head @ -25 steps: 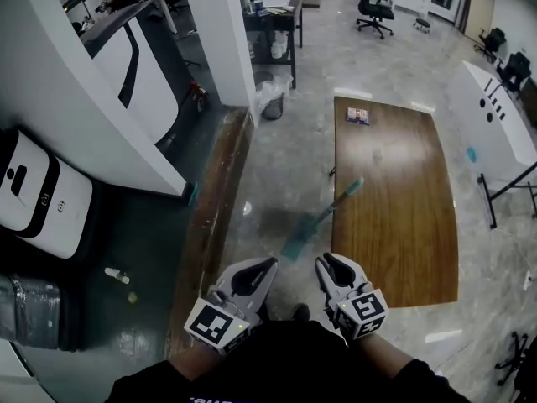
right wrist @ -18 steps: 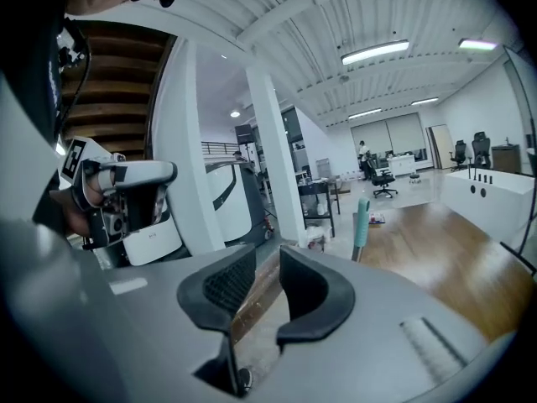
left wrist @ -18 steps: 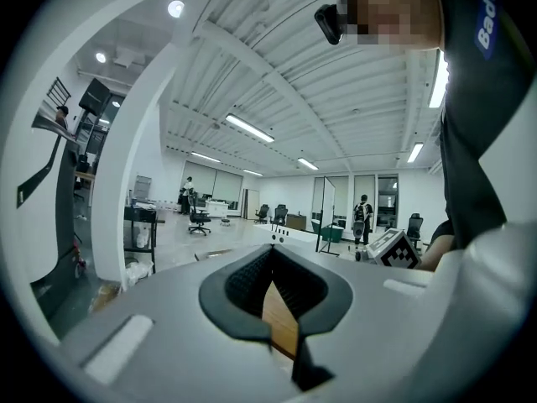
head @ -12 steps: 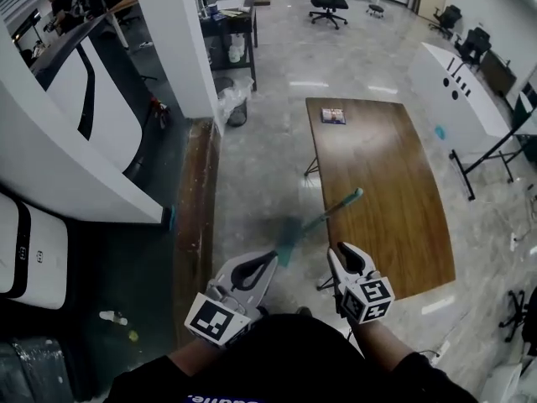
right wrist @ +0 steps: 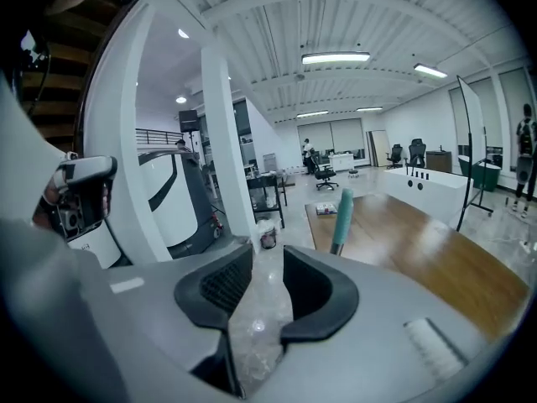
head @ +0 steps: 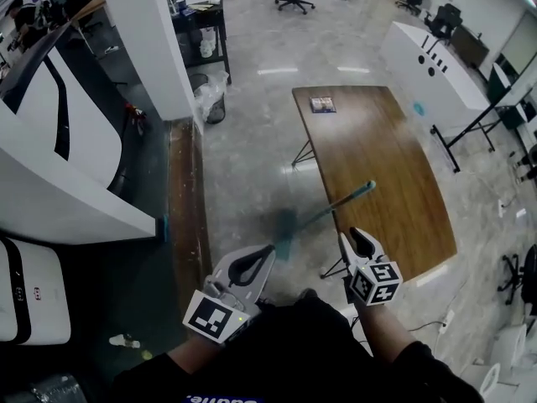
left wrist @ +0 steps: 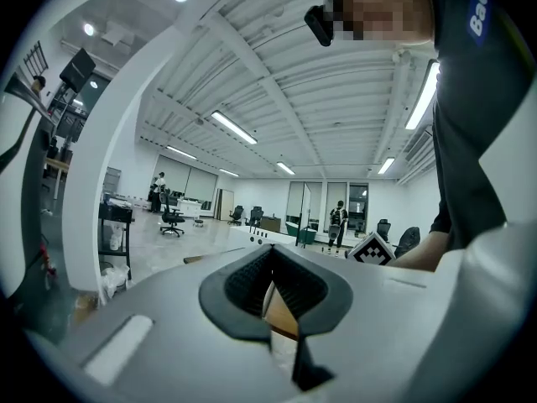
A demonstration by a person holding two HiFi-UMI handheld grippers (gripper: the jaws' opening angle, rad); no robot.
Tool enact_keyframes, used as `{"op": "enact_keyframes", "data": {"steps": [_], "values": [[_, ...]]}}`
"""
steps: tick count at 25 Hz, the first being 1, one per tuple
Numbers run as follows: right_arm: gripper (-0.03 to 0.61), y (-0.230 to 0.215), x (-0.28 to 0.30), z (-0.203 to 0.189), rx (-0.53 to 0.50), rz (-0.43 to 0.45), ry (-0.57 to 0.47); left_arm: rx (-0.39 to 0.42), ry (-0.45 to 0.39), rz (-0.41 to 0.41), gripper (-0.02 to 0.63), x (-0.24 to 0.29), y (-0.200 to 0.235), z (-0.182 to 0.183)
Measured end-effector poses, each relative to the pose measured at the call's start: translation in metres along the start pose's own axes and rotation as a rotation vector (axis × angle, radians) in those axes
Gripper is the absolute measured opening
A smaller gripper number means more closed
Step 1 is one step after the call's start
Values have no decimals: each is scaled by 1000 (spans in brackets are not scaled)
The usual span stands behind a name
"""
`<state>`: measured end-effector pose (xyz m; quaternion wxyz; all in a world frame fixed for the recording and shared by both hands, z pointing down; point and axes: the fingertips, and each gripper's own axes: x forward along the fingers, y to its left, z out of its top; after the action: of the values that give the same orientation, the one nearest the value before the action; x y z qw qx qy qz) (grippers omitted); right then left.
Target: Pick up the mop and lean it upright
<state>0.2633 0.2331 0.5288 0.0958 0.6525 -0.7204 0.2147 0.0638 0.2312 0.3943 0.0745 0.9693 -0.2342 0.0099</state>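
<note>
Two tongs, low in head view. Left tongs [head: 267, 250]: tips together, empty. Mop [head: 330, 210]: head on floor [head: 252, 158], handle slanted up to counter [head: 377, 141] edge. Right tongs [head: 358, 236]: apart, just been opening, nothing between; near handle's teal end, not touching.

Dark short-sleeved shirt [head: 294, 355], pale lettering [left wrist: 478, 17]. Left gripper [head: 268, 251] and right gripper [head: 357, 236]: grey shells, black ribbed pads [right wrist: 210, 288], each carrying a black-and-white marker cube [head: 210, 319].
</note>
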Motion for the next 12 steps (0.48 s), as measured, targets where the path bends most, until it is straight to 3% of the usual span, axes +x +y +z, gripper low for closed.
{"op": "enact_keyframes", "data": {"steps": [8,12], "values": [[147,-51,33,-19,9,-111,81,-10,1,8,20,7,20,4],[167,-77,56,-36,72,-139,129,-11,17,39,20,11,31,9]]}}
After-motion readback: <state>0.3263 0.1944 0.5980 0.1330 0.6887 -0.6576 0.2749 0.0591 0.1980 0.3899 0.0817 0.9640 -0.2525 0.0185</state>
